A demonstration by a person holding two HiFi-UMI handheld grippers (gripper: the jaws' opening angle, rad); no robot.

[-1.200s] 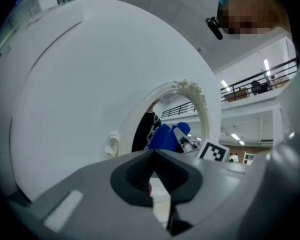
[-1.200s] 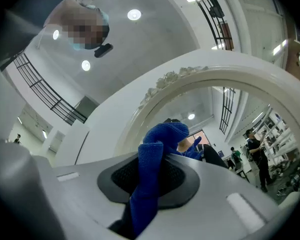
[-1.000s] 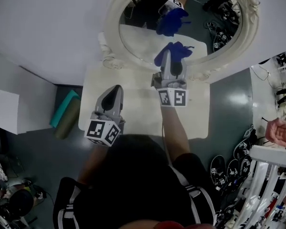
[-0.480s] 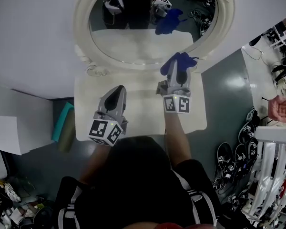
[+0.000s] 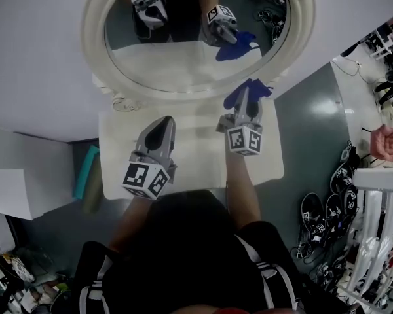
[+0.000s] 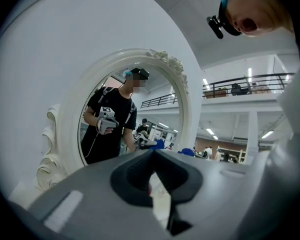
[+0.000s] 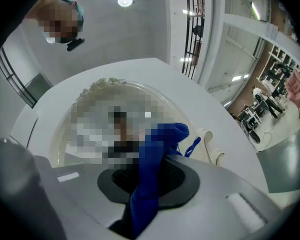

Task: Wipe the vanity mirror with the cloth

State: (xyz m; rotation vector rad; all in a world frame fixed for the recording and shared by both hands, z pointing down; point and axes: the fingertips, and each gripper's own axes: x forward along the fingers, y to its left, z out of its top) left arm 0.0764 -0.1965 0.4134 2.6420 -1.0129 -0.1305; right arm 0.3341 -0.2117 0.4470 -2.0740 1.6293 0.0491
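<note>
Right gripper (image 5: 247,107): jaws pinched on the blue cloth (image 5: 247,90), which bunches out past the tips.
Vanity mirror (image 5: 177,57): straight ahead of this gripper, the cloth at its lower frame.
Left gripper (image 5: 160,128): jaws pressed together with nothing between them, alongside, over the white table (image 5: 196,156).

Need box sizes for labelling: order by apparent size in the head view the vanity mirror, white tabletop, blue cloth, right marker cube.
1. vanity mirror, cropped at top
2. white tabletop
3. blue cloth and right marker cube look alike; the cube sits nearer, so unranked
</note>
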